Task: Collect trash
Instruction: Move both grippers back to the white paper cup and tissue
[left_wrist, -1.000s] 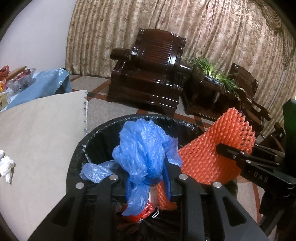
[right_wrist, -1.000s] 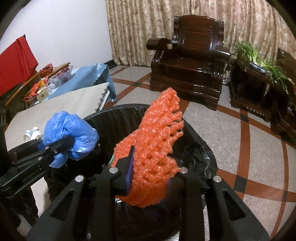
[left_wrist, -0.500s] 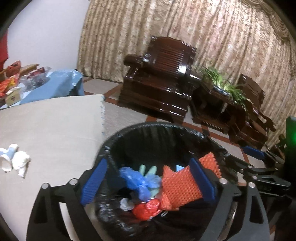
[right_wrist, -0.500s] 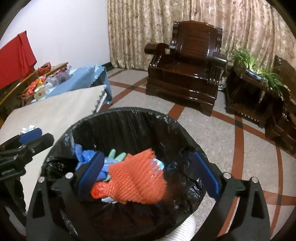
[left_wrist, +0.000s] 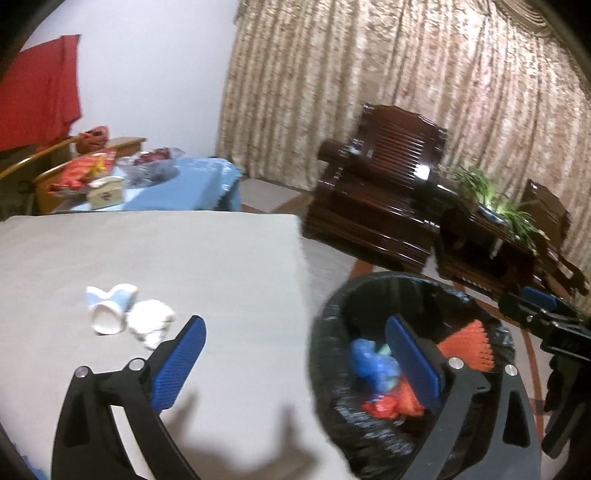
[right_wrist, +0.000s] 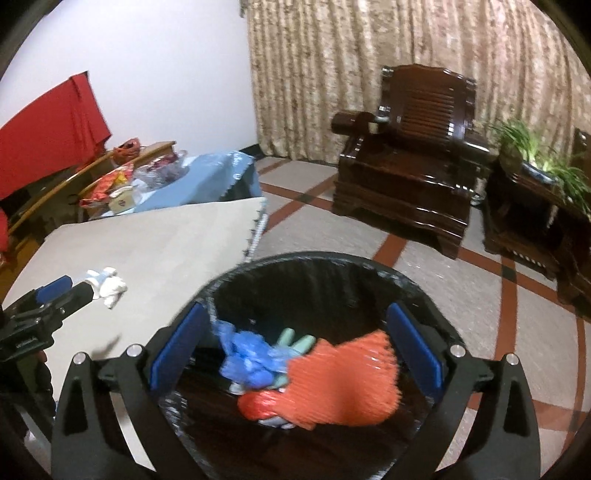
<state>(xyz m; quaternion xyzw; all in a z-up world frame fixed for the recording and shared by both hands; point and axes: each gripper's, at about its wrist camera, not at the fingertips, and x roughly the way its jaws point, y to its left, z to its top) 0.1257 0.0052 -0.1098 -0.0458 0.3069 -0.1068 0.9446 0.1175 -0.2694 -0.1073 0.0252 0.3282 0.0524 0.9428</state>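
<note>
Plastics in the bin, cloth on the desk, polished wood behind

The bin liner (right_wrist: 369, 273) is thin, crinkled black plastic with a slight sheen; inside lie a ribbed orange foam net (right_wrist: 343, 380) and a filmy blue plastic bag (right_wrist: 247, 358). The desk (left_wrist: 166, 251) wears matt beige cloth. The armchair (right_wrist: 410, 177) is glossy dark wood, the curtain (right_wrist: 351, 74) patterned fabric, and the jaws carry finely ribbed blue pads (left_wrist: 177, 365).

The left view is motion-blurred, so the white crumpled scrap (left_wrist: 151, 323) beside the paper cup (left_wrist: 109, 308) near the tabletop (left_wrist: 221, 258) middle stays unclear. The bin's (right_wrist: 369, 266) lower contents lie hidden under the orange mesh (right_wrist: 343, 384) and blue bag (right_wrist: 247, 358); its near rim is cut off.
</note>
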